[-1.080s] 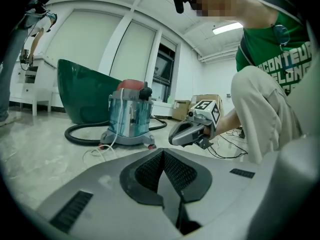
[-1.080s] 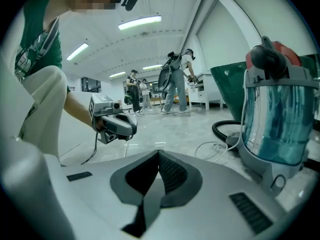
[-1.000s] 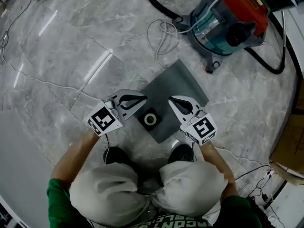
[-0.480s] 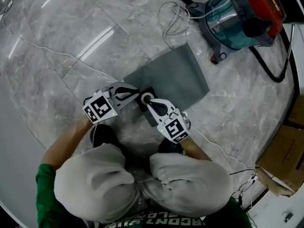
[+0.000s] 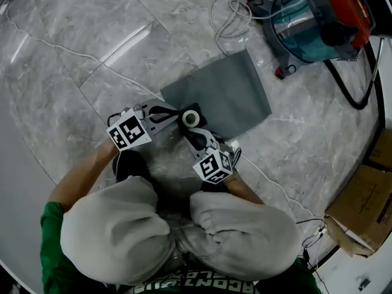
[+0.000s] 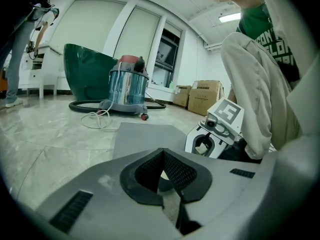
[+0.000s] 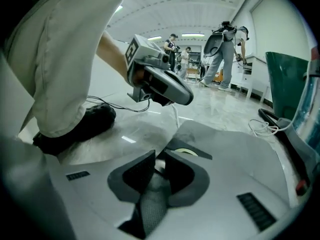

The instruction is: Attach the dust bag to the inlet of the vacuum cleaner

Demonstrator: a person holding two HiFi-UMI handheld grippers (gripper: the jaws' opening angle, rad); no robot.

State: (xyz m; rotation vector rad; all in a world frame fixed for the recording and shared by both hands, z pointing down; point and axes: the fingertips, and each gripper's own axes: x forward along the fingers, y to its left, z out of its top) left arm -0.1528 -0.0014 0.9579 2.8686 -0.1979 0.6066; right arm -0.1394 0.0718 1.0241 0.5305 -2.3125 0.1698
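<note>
A grey dust bag (image 5: 223, 97) lies flat on the marble floor, its black card collar with a white ring (image 5: 191, 118) at the near end. My left gripper (image 5: 176, 114) comes in from the left. Its pads (image 6: 175, 170) meet at the tips on the collar's left edge. My right gripper (image 5: 192, 128) reaches from the near side. Its pads (image 7: 134, 174) are pressed almost together on the collar (image 7: 187, 152) just below the ring. The vacuum cleaner (image 5: 318, 20), a teal drum with a red top, stands at the far right, well away from the bag.
A black hose (image 5: 361, 84) and a white cord (image 5: 229, 17) curl on the floor around the vacuum. Cardboard boxes (image 5: 361, 207) sit at the right edge. The person's knees (image 5: 110, 231) and shoes are just behind the grippers. Other people stand far off in the right gripper view.
My right gripper has swung in from the right side of the collar to its near edge and closed there. The left gripper has edged right onto the collar.
</note>
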